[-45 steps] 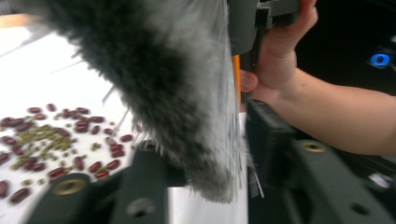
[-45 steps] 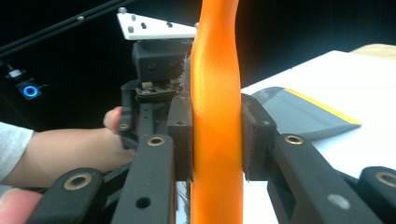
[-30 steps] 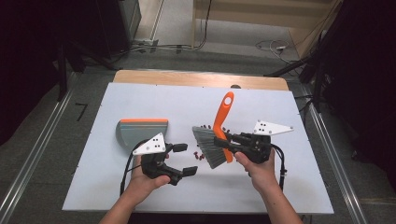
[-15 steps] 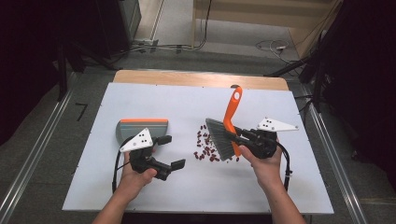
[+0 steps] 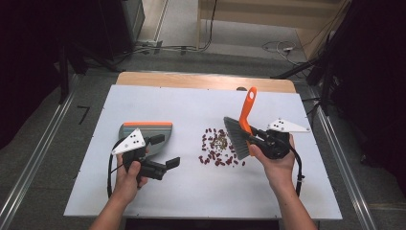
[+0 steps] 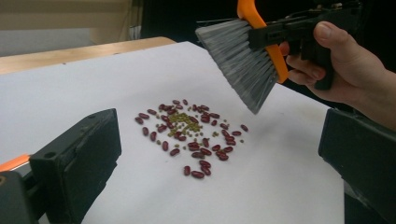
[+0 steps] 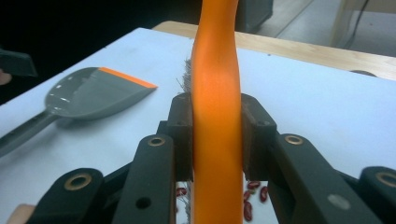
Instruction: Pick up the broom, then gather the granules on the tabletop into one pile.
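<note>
With the right gripper (image 5: 251,139) clamping the brush (image 5: 238,135) beside the beans (image 5: 218,147), the left gripper (image 5: 164,152), jaws wide and empty, should next grasp the dustpan (image 5: 146,130).

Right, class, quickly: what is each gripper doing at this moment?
Left gripper: open, jaws just widened, holding nothing, near the dustpan.
Right gripper: shut on the brush, above the beans.

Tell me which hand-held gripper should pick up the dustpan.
Left: the left hand-held gripper is open and empty beside the dustpan, while the right hand-held gripper already clamps the brush.
</note>
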